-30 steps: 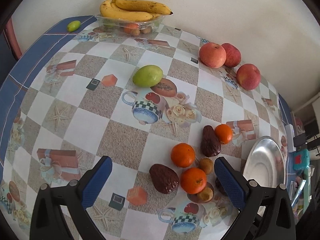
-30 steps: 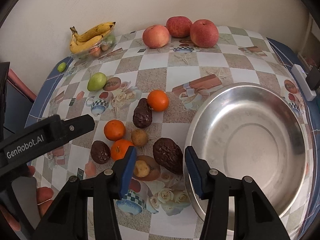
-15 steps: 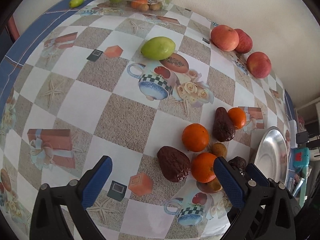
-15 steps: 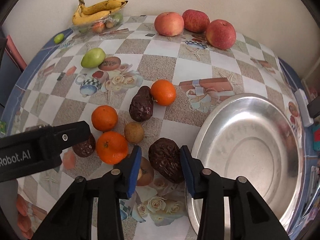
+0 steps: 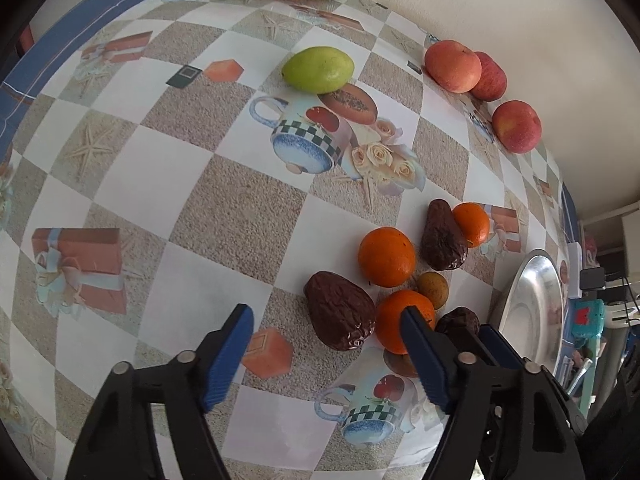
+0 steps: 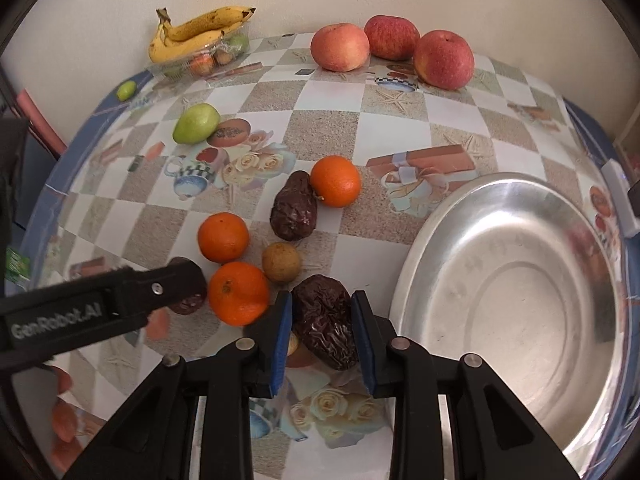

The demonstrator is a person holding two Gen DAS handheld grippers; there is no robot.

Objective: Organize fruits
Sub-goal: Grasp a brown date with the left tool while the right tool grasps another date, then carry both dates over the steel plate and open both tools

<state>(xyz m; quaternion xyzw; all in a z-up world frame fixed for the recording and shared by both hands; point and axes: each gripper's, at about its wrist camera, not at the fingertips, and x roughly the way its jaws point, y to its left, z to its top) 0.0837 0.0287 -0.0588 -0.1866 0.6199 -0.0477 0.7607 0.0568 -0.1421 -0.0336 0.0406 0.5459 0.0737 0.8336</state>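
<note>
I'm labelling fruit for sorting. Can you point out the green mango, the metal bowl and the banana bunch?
green mango [image 6: 196, 123]: right wrist view, middle of its skin.
metal bowl [image 6: 416, 264]: right wrist view, left rim.
banana bunch [image 6: 200, 26]: right wrist view, upper banana's middle.

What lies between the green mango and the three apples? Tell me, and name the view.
Nothing stands there: between the green mango and the three apples the right wrist view shows only bare patterned tablecloth.

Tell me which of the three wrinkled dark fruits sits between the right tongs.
The dark fruit nearest the steel bowl; the right tongs are closing on it.
</note>
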